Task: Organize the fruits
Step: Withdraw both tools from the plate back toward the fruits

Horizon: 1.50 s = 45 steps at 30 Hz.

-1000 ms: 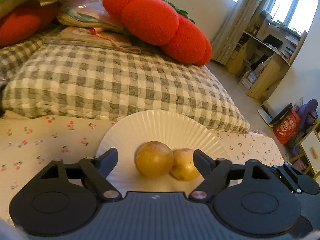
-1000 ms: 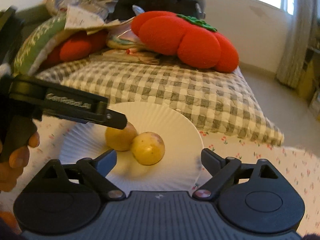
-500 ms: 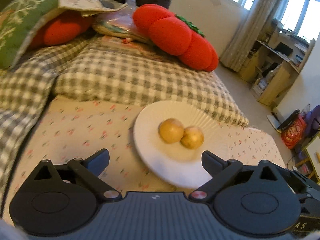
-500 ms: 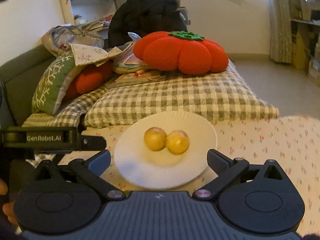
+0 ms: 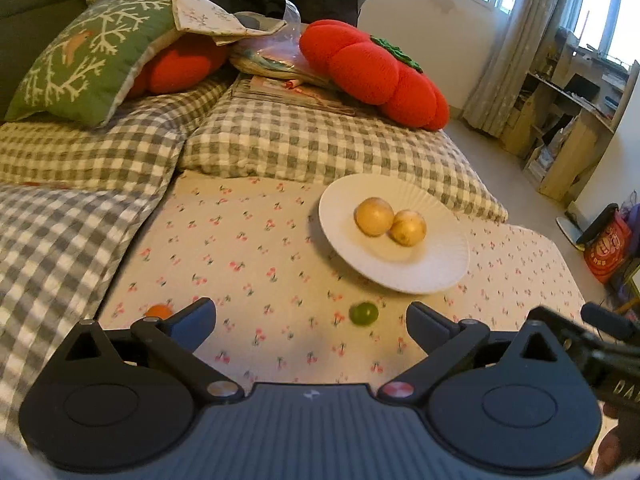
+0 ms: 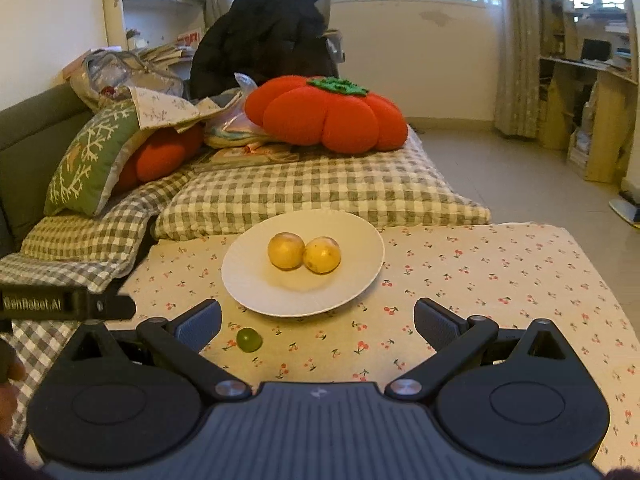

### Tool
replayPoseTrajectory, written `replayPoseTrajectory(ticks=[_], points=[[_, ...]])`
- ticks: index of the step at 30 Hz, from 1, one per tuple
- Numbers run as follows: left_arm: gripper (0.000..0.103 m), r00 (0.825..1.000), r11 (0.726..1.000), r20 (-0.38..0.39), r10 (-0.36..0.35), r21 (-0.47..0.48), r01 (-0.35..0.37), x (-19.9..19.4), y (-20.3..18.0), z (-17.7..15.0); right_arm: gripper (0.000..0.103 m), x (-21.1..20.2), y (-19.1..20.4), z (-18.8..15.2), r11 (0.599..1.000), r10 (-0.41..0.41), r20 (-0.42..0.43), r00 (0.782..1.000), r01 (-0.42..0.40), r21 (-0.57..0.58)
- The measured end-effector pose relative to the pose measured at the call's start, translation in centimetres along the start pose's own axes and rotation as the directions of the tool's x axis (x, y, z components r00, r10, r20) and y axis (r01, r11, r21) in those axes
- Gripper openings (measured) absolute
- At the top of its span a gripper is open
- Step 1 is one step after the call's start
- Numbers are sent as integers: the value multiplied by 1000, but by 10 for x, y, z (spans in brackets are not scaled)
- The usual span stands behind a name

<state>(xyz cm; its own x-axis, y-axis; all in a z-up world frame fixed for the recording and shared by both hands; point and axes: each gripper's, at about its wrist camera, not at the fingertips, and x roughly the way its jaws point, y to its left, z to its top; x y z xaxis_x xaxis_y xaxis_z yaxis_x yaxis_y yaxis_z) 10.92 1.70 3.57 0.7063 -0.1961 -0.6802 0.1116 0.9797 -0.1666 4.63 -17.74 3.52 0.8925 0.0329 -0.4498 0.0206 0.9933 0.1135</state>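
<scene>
A white paper plate (image 5: 436,272) lies on the cherry-print cloth and holds two yellow round fruits (image 5: 374,216) touching side by side; it also shows in the right wrist view (image 6: 248,280) with the fruits (image 6: 286,250). A small green fruit (image 5: 363,313) lies on the cloth in front of the plate, also in the right wrist view (image 6: 249,339). A small orange fruit (image 5: 158,311) peeks out by my left finger. My left gripper (image 5: 311,318) is open and empty, well back from the plate. My right gripper (image 6: 318,320) is open and empty, just before the plate.
Checked cushions (image 5: 304,140) lie behind the plate, with a red tomato-shaped pillow (image 5: 374,74) and a green pillow (image 5: 86,56) on them. The cloth's right edge drops to the floor (image 6: 532,176). A wooden desk (image 5: 576,120) stands at far right.
Both grippers have drawn back and up from the plate, which now looks smaller. The green and orange fruits have come into view. Both grippers stay open.
</scene>
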Motion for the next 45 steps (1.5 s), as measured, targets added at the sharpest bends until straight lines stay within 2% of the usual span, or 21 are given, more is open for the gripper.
replayPoseTrajectory(ticks=[9,14,20,23,29,31,34,40,45], points=[[96,999,999,5,43,7,-43,-29,11,-23,103,-22,25,-3,998,-42,11,999,43,-45],[96,998,997,-6,67,-32,-67,-36,30,-32,103,-23,24,-14,1000,-11,-50,999,11,6],[96,994,993,-26,109,-38,-110,-36,42,-51,102,-24,33,-34,996,72,-93,993,-76,-41],[96,994,994,-46,102,-37,-103,-31,45,-60,101,-23,40,-43,987,111,-105,988,-121,-101],[95,995,998,-75,62,14,-61,-24,37,-84,91,-22,43,-48,965,150,-117,982,-171,-200],[95,995,997,-85,59,48,-55,-20,33,-92,81,-18,36,-49,965,152,-133,979,-176,-196],[90,993,998,-112,44,56,-38,-11,34,-103,72,-13,27,-52,967,153,-157,976,-180,-178],[84,994,997,-109,22,80,-13,-9,33,-112,61,4,28,-61,965,179,-221,959,-215,-152],[80,994,993,-106,0,120,13,-6,31,-115,59,21,37,-67,956,179,-263,948,-231,-181]])
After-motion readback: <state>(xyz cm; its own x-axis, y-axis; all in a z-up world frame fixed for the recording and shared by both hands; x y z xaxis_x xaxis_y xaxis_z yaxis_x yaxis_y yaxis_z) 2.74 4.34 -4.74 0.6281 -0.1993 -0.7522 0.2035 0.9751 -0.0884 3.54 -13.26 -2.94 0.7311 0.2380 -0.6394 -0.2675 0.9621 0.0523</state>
